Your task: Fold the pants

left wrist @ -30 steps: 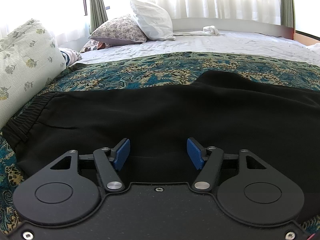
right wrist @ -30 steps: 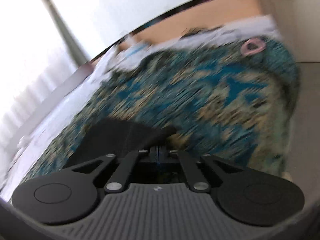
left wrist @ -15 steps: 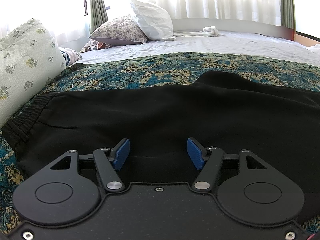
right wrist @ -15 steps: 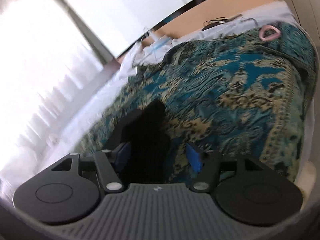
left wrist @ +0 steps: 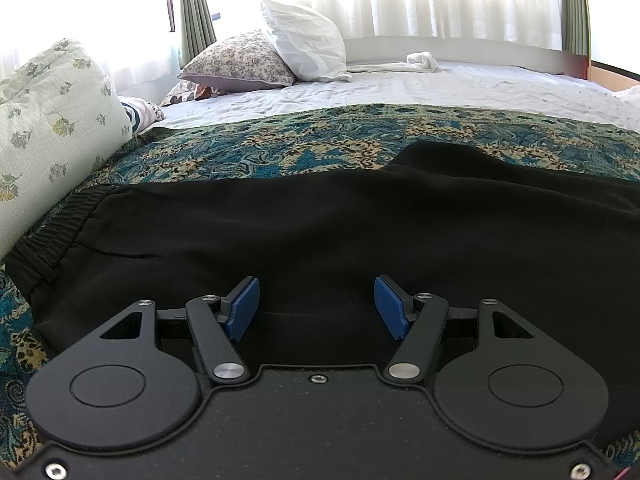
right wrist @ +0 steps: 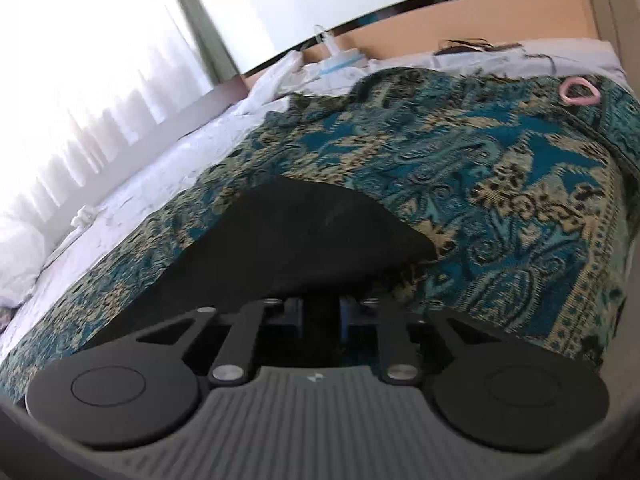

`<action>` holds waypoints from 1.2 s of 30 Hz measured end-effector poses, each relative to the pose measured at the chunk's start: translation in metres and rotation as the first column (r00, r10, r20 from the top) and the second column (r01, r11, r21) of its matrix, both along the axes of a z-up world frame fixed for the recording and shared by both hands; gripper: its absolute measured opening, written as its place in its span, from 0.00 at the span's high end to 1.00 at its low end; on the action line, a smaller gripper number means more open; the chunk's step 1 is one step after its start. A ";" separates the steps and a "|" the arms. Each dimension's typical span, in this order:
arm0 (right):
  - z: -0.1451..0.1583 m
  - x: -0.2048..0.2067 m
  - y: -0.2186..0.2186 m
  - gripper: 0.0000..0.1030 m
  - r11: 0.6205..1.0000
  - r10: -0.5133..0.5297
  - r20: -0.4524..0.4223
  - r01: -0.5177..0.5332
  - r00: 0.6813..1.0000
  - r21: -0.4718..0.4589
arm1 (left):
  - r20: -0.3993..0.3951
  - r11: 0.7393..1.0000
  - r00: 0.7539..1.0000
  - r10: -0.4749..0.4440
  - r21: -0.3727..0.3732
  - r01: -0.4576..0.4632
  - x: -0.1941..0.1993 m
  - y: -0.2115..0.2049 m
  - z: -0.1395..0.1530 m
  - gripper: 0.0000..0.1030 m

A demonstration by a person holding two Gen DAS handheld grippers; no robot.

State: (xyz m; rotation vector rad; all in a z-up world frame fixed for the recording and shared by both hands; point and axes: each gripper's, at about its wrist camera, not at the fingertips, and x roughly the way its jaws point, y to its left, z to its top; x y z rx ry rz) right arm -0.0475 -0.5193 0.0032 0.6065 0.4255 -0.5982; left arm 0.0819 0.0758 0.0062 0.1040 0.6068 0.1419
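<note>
Black pants (left wrist: 320,232) lie spread across a teal patterned bedspread (left wrist: 280,148), with the elastic waistband (left wrist: 44,240) at the left. My left gripper (left wrist: 316,308) is open and empty, its blue pads (left wrist: 242,308) low over the near edge of the pants. In the right wrist view the leg end of the pants (right wrist: 296,240) lies on the bedspread (right wrist: 500,200). My right gripper (right wrist: 320,312) is nearly shut, and black pants fabric sits between its fingers.
A floral bolster (left wrist: 44,120) lies at the left. Two pillows (left wrist: 280,56) and a white towel (left wrist: 416,62) sit on the white sheet beyond. A pink ring (right wrist: 578,92) lies near the bed's far corner. The bed edge drops off at the right (right wrist: 624,280).
The right gripper was shut, opened over the pant leg end half a second ago, and has now closed on the fabric. The left gripper has not moved.
</note>
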 end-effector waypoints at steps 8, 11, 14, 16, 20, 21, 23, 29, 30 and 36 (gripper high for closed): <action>0.004 0.027 0.004 0.90 0.999 0.025 -0.078 -0.028 0.997 -0.041 | -0.001 1.000 1.000 0.004 0.007 -0.004 0.001 0.001 0.000 0.38; 0.004 0.015 -0.003 0.92 0.995 -0.086 0.004 0.086 0.996 0.045 | -0.001 1.000 1.000 0.004 0.004 -0.004 0.001 0.001 0.000 0.38; 0.015 0.007 0.009 0.92 0.984 -0.162 0.041 0.164 0.986 -0.070 | -0.001 1.000 1.000 0.004 0.000 -0.004 0.001 0.002 0.000 0.36; 0.017 0.009 0.015 0.92 0.977 -0.173 0.035 0.176 0.984 -0.118 | 0.000 1.000 1.000 0.005 -0.005 -0.005 0.001 0.003 0.001 0.36; 0.004 0.007 -0.005 0.88 0.968 -0.248 -0.024 0.248 0.968 -0.028 | 0.001 1.000 1.000 0.007 -0.013 -0.007 0.001 0.003 0.001 0.36; 0.001 -0.002 -0.016 0.86 0.958 -0.285 0.004 0.285 0.958 0.040 | 0.002 1.000 1.000 0.007 -0.017 -0.007 0.001 0.003 0.000 0.36; -0.002 -0.017 -0.030 0.84 0.916 -0.396 0.021 0.393 0.918 0.082 | 0.003 1.000 1.000 0.009 -0.024 -0.009 0.001 0.004 0.000 0.36; -0.018 -0.077 -0.049 0.72 0.882 -0.442 0.214 0.378 0.871 0.282 | 0.006 0.999 1.000 0.010 -0.031 -0.010 0.000 0.006 0.000 0.36; -0.016 -0.080 -0.045 0.65 0.892 -0.422 0.216 0.362 0.880 0.270 | 0.006 0.999 1.000 0.010 -0.031 -0.010 0.000 0.006 -0.001 0.36; -0.001 -0.055 -0.022 0.27 0.972 -0.201 0.137 0.180 0.970 0.152 | 0.005 0.999 1.000 0.010 -0.030 -0.010 0.001 0.006 -0.001 0.36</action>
